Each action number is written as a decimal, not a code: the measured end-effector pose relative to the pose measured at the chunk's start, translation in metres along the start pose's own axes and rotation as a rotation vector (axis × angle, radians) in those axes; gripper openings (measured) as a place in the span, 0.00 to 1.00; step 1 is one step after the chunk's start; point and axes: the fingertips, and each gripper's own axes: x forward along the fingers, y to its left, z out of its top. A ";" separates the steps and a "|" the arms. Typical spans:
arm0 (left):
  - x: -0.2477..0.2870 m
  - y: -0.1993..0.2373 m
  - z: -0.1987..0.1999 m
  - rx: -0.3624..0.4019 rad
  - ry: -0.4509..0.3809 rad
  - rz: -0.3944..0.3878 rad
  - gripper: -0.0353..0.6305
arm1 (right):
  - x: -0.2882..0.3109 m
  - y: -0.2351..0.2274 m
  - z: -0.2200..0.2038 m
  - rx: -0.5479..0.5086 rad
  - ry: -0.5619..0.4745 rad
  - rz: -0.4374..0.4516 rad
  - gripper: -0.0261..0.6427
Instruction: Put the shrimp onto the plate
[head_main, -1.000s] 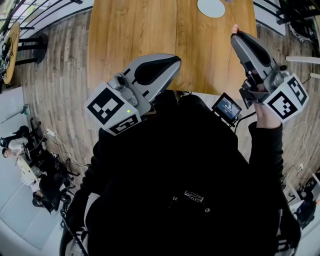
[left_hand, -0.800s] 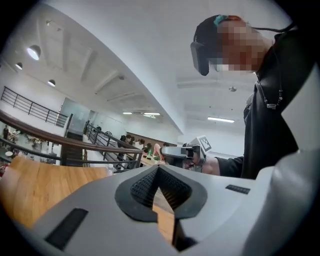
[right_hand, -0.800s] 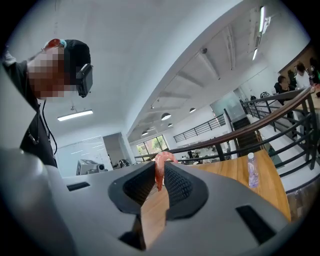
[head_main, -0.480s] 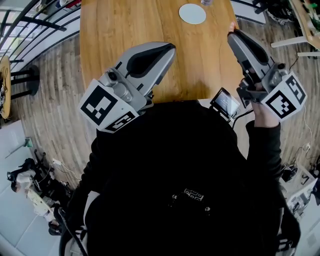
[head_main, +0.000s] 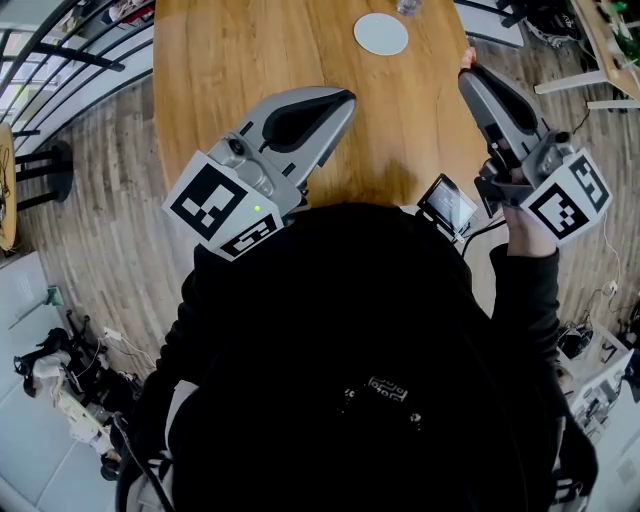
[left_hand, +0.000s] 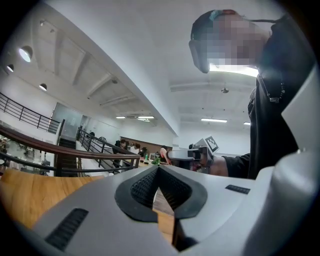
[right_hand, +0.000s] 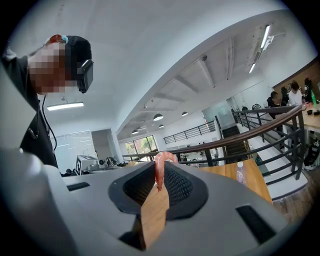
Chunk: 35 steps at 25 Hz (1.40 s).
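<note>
A small pink shrimp (right_hand: 159, 169) hangs pinched between the dark pads of my right gripper (right_hand: 161, 172), which is shut on it. In the head view that right gripper (head_main: 469, 70) is held up over the table's right edge, the shrimp (head_main: 467, 54) showing at its tip. The round white plate (head_main: 381, 33) lies on the far part of the wooden table (head_main: 260, 50), ahead and left of the right gripper. My left gripper (head_main: 344, 99) hovers over the table's near edge, shut and empty; its tips (left_hand: 158, 168) meet.
A clear bottle (head_main: 408, 6) stands just beyond the plate, also the bottle (right_hand: 240, 172) on the table in the right gripper view. A small screen device (head_main: 448, 205) hangs at the person's chest. Black railings (head_main: 60, 50) run along the wooden floor at left.
The table and plate have drawn nearer and shifted left in the head view. Both grippers kept their pose, the right still holding the shrimp.
</note>
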 end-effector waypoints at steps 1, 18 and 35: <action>0.000 0.002 -0.002 -0.004 0.002 0.003 0.06 | 0.001 -0.002 -0.001 -0.004 0.004 -0.001 0.14; -0.010 0.015 -0.021 -0.066 0.043 0.135 0.06 | 0.021 -0.031 -0.003 -0.036 0.111 0.053 0.14; -0.060 0.043 -0.079 -0.237 0.092 0.366 0.06 | 0.063 -0.120 -0.029 -0.048 0.296 0.025 0.14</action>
